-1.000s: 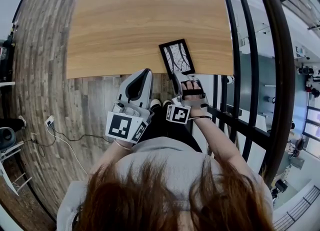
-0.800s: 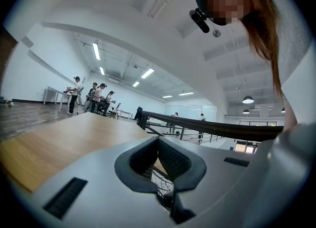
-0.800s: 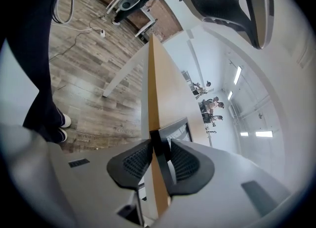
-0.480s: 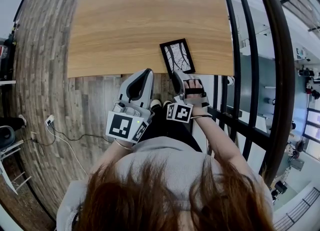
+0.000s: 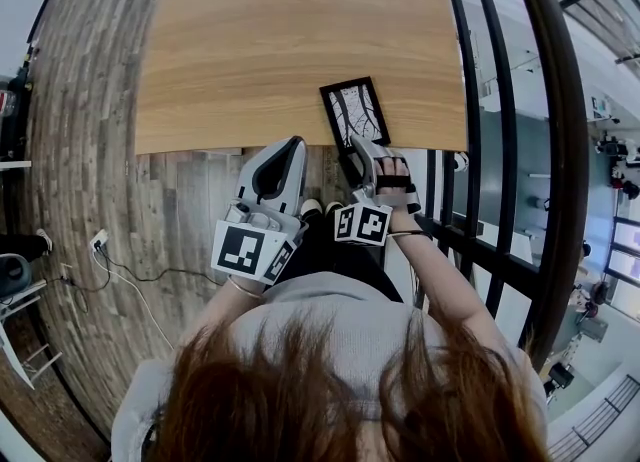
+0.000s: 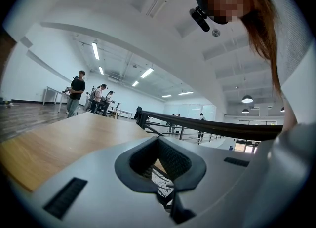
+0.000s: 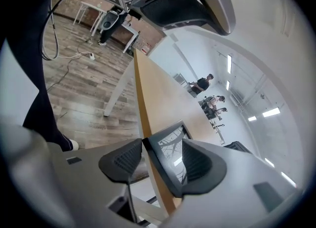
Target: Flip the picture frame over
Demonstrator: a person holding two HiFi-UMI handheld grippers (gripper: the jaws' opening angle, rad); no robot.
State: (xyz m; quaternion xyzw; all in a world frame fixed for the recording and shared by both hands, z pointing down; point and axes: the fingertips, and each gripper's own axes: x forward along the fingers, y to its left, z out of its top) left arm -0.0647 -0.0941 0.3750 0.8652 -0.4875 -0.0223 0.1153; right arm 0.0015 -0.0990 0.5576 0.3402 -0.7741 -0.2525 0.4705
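The black picture frame (image 5: 355, 113) lies flat with its branch picture facing up, at the wooden table's (image 5: 280, 40) near edge toward the right corner. My right gripper (image 5: 362, 147) points down at that edge. Its jaws are opening, and the frame's (image 7: 170, 145) near edge sits between the pads without being pressed. In the right gripper view one pad is under the edge and the other over the picture, around the gripper's midpoint (image 7: 160, 160). My left gripper (image 5: 293, 142) stays level just left of the frame, tips together and holding nothing (image 6: 158, 140).
A black railing (image 5: 470, 100) runs close along the table's right side. Plank floor (image 5: 90, 150) lies left of and below the table, with a cable and plug (image 5: 100, 245) on it. Several people (image 6: 76, 91) stand by desks far across the room.
The right gripper's jaws have spread apart around the frame's near edge and the gripper has rolled a little. The frame still lies flat. The left gripper has not moved.
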